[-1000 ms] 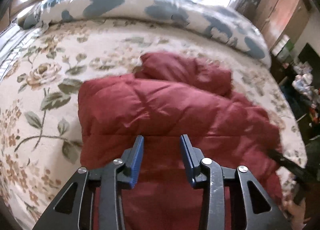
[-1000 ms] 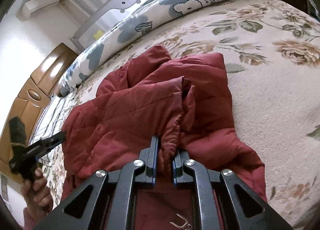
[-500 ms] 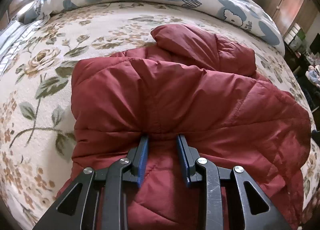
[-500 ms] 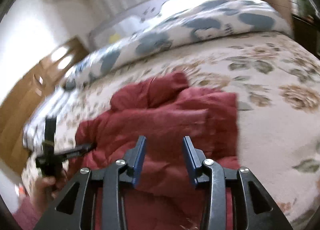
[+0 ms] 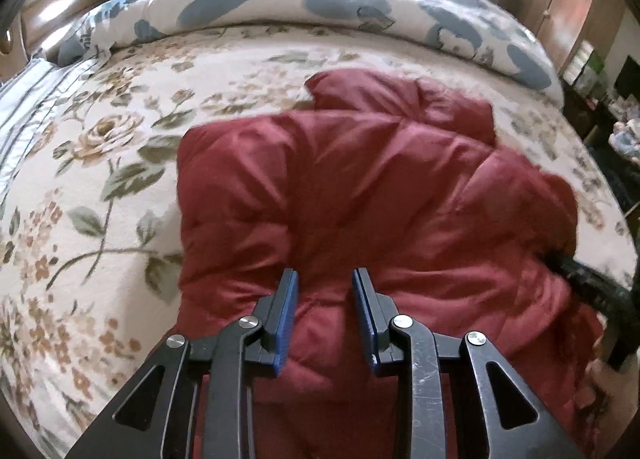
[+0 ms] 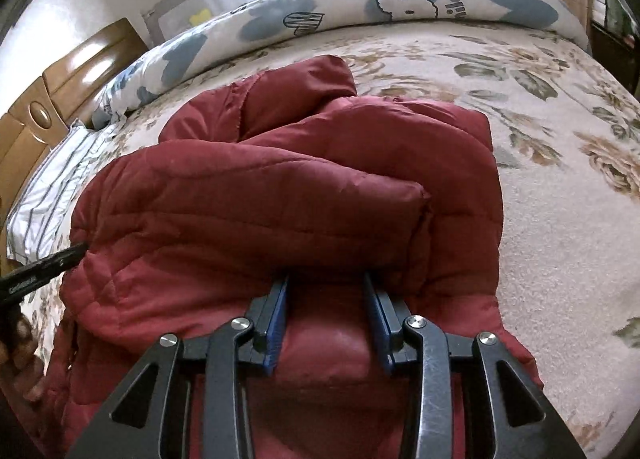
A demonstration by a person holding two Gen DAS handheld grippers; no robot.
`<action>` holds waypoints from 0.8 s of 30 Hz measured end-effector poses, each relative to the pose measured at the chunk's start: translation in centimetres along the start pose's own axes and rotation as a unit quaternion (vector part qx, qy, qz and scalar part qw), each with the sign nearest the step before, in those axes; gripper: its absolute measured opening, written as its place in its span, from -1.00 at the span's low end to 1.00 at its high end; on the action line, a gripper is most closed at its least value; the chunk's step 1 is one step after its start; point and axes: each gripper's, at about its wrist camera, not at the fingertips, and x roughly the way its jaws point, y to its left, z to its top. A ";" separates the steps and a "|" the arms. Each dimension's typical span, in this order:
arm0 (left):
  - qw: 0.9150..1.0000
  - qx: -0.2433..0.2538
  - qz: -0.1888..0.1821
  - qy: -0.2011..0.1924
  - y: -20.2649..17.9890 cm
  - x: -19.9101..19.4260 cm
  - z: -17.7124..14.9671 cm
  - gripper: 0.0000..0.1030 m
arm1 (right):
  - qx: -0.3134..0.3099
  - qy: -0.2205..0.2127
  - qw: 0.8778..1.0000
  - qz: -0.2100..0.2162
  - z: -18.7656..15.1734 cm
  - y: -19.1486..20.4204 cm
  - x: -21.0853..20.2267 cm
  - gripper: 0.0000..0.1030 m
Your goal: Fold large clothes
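Flowery bed cover (image 5: 100,219) fills the room's middle, with a blue-patch quilt (image 5: 360,15) rolled along the far side. Your red coat (image 5: 360,195) lies in the middle of the bed, already folded into a puffy heap. Your left claw (image 5: 325,279) sits low over the near edge, released, with coat between its blue pads (image 5: 286,311) but no squeeze. Your right claw (image 6: 326,285) is the same: let go, jaws apart, tips tucked under the top fold. To do this step well, I think you should push both claws further in, pinch a thick bit of the near edge, and lift both sides together so the puffy heap does not slide apart.
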 end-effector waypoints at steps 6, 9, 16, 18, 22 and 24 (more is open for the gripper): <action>1.000 -0.015 -0.005 0.019 1.2 2.1 -0.1 -0.44 | 0.005 -0.010 1.000 -0.002 -0.3 0.1 -1.3 -0.27; 1.000 -0.016 -0.005 0.020 1.2 2.7 0.0 -0.44 | 0.003 0.000 1.000 -0.005 -0.5 -0.1 -0.4 -0.32; 1.000 -0.015 -0.006 0.019 1.4 3.4 -0.2 -0.43 | 0.015 0.003 1.000 0.009 -0.6 -0.7 0.3 -0.32; 1.000 -0.013 -0.002 0.020 1.3 3.3 -0.2 -0.44 | 0.020 0.005 1.000 0.013 -0.5 -0.9 0.2 -0.32; 0.999 -0.026 -0.013 0.024 1.6 2.1 0.0 -0.44 | 0.035 0.002 0.999 0.022 -0.3 -1.1 -0.6 -0.29; 0.999 -0.037 -0.023 0.019 2.2 1.0 -0.1 -0.45 | 0.041 -0.002 0.999 0.022 -0.3 -0.9 -1.9 -0.26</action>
